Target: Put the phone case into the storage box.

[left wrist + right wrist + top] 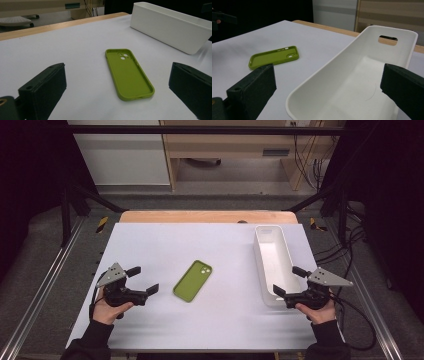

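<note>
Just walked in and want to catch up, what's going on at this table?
A person holds tongs in each hand over a white-covered table. The left tongs are open, aimed at a green phone case lying hollow side up, untouched. The right tongs are open at the near end of an empty white bin. Nothing is gripped yet.

Lab: metal rig frame [200, 129], cables [305, 155]

A white table top [210, 320] is edged at its far side by a wooden strip [207, 216]. Beyond it, a wooden desk [225, 150] and hanging cables [307, 160] are seen above grey floor [200, 200].
</note>
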### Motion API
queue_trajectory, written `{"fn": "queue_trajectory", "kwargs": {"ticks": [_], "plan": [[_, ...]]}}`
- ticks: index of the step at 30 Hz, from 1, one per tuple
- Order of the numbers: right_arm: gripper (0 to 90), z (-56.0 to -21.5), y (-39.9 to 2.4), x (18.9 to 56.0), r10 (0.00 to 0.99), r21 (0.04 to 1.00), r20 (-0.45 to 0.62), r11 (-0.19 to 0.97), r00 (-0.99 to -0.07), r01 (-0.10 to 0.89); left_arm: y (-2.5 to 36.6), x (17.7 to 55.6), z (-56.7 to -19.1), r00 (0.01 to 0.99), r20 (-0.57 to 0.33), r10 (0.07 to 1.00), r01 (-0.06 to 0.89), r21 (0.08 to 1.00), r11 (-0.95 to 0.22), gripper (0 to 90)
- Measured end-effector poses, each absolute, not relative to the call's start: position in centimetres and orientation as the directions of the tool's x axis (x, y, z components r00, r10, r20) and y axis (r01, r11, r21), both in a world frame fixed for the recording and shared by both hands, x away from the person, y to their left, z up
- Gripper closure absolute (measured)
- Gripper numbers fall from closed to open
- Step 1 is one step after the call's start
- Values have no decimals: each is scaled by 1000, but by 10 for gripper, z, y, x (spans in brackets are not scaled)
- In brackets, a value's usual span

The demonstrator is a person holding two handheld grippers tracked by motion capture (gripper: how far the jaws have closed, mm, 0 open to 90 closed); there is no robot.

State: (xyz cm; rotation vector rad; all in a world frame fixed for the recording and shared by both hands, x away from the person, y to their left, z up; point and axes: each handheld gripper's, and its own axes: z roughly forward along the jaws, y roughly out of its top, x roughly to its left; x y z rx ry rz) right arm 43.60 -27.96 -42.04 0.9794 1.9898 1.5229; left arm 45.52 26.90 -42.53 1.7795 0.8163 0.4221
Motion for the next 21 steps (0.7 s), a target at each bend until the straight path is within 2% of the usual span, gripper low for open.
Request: {"fn": "queue_trajectory", "kwargs": {"ticks": [21], "plan": [[6,-420,-280,436,761,953,61,149,-646,265,243,470,-420,708,-96,700,361,900,-242,8]]}}
